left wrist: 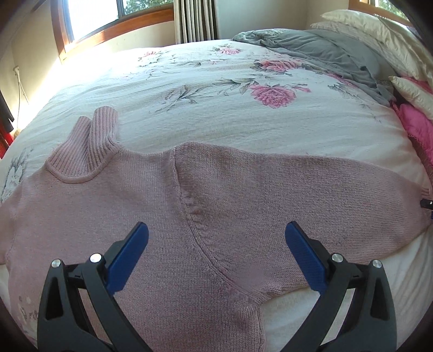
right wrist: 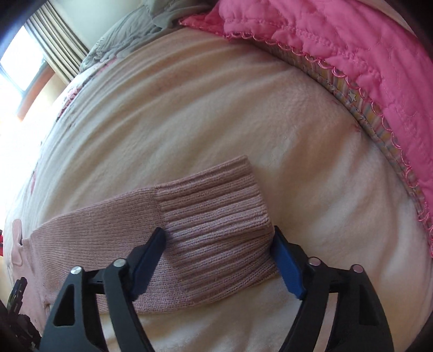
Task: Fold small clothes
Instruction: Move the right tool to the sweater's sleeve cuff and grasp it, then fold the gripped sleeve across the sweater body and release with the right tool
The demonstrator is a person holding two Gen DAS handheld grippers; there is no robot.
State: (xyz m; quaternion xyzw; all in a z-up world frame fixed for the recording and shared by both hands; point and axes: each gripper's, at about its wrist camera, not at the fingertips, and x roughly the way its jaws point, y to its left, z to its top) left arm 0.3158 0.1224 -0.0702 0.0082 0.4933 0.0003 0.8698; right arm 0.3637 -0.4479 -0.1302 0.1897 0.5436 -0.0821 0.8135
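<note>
A small pink knit sweater [left wrist: 167, 216] lies flat on the bed, its ribbed turtleneck collar [left wrist: 86, 146] to the left and one sleeve [left wrist: 311, 189] stretched out to the right. My left gripper [left wrist: 216, 230] hovers open above the shoulder seam, with nothing between its blue pads. In the right wrist view the ribbed cuff [right wrist: 216, 216] of that sleeve lies on the cream blanket [right wrist: 243, 108]. My right gripper [right wrist: 219, 238] stands open with one finger on each side of the cuff, low over it.
A floral bedspread [left wrist: 216, 89] covers the bed. A grey blanket [left wrist: 324, 51] and cream pillows [left wrist: 379, 29] pile up at the far right. A bright pink quilt [right wrist: 351, 54] lies just beyond the cuff. A window [left wrist: 89, 16] and curtain [left wrist: 194, 19] stand behind the bed.
</note>
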